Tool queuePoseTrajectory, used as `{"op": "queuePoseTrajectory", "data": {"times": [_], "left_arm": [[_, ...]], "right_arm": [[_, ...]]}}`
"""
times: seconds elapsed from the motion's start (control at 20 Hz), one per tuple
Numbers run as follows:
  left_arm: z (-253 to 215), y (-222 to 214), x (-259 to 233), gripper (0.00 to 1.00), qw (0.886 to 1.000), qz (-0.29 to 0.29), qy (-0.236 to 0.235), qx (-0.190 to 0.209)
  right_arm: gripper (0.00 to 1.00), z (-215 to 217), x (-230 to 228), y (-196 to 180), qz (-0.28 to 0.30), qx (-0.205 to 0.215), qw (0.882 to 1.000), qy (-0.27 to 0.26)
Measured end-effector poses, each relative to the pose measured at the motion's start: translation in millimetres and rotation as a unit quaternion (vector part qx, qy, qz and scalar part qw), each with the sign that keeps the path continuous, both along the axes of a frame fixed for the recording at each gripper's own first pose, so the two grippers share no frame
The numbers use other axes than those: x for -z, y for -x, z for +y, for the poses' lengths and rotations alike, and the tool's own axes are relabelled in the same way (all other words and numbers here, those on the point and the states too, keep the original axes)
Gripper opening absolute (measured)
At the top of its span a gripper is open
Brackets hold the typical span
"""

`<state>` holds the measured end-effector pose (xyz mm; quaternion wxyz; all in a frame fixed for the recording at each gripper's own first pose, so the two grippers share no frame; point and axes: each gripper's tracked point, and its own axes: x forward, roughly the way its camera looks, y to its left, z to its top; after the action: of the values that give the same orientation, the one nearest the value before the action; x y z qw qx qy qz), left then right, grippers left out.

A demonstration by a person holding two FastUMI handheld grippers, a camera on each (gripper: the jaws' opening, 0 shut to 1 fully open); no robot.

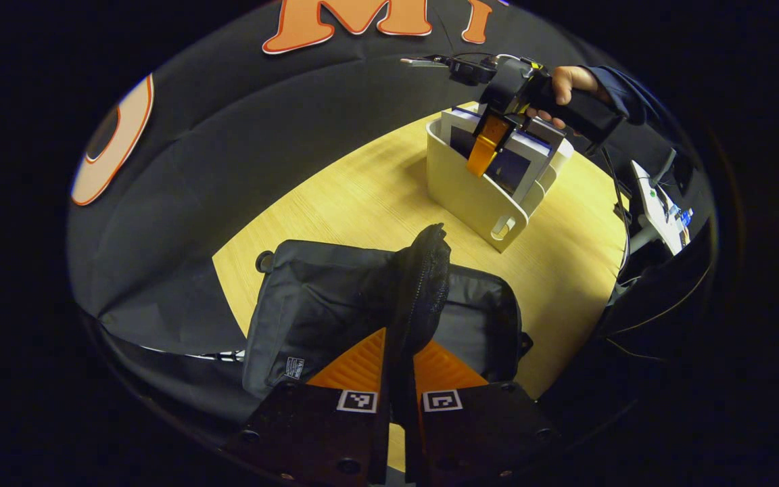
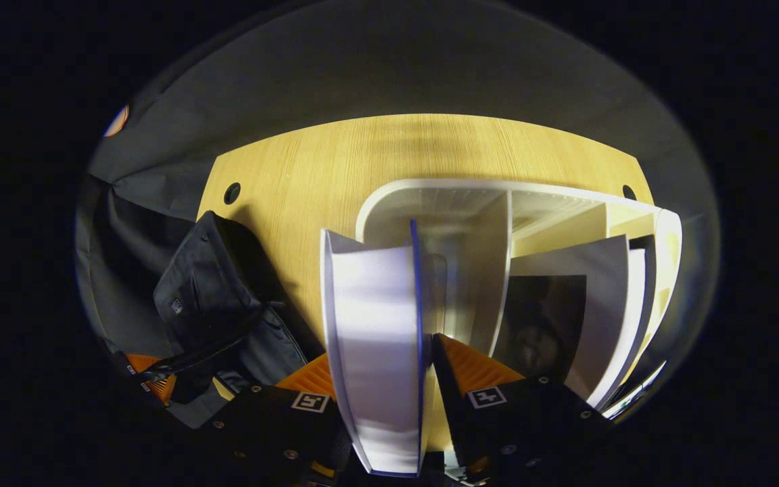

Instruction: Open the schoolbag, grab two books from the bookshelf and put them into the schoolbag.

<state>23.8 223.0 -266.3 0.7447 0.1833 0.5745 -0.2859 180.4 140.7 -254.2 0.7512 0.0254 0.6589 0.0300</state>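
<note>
Our right gripper pinches a book standing tall in the bookshelf, and our left gripper squeezes the flap of the schoolbag nearby.

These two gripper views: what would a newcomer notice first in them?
In the right gripper view, the right gripper pinches a white book standing in the white bookshelf. In the left gripper view, the left gripper holds up the flap of the black schoolbag on the wooden table.
</note>
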Motion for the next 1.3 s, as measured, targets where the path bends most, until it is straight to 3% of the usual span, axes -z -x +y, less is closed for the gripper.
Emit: {"op": "queuePoseTrajectory", "data": {"times": [0.05, 0.1, 0.55, 0.6, 0.65, 0.75, 0.8, 0.85, 1.1, 1.3], "left_arm": [[2.2, 0.5, 0.3, 0.11, 1.000, 0.002, -0.003, -0.002], [3.2, 0.7, 0.6, 0.11, 1.000, 0.003, -0.004, -0.006], [6.2, 5.4, 1.1, 0.11, 1.000, -0.006, 0.001, 0.010], [6.2, 5.9, 2.4, 0.11, 1.000, -0.006, 0.002, 0.014], [7.9, 6.4, 3.7, 0.11, 1.000, -0.006, 0.001, 0.018], [9.6, 8.6, 7.5, 0.11, 1.000, -0.003, 0.001, 0.020], [9.8, 8.7, 8.8, 0.11, 1.000, -0.002, 0.002, 0.019], [11.5, 10.2, 9.4, 0.11, 1.000, -0.001, 0.003, 0.019], [14.9, 8.6, 11.4, 0.11, 1.000, 0.004, 0.000, 0.015], [16.0, 9.8, 18.3, 0.11, 1.000, 0.010, 0.000, 0.010]], "right_arm": [[0.49, 0.2, 0.6, -0.2, -0.002, -0.001, 1.000, 0.004], [0.58, 0.0, 0.9, -0.4, -0.004, 0.000, 1.000, 0.007], [0.43, -9.4, -2.1, 25.6, -0.002, -0.020, 0.998, 0.060], [0.51, -8.3, -1.6, 27.5, -0.005, -0.017, 0.998, 0.061], [0.42, -8.5, -2.3, 29.1, -0.004, -0.013, 0.998, 0.060], [0.43, -10.8, -1.8, 31.8, 0.001, -0.012, 0.998, 0.060], [0.35, -10.5, -0.5, 33.1, 0.005, -0.016, 0.998, 0.060], [0.44, -10.7, -1.3, 34.1, 0.007, -0.014, 0.998, 0.060], [0.46, -12.0, -0.7, 40.2, 0.027, -0.025, 0.998, 0.056], [0.52, -8.0, -13.4, 36.6, 0.024, -0.009, 0.999, 0.025]]}}
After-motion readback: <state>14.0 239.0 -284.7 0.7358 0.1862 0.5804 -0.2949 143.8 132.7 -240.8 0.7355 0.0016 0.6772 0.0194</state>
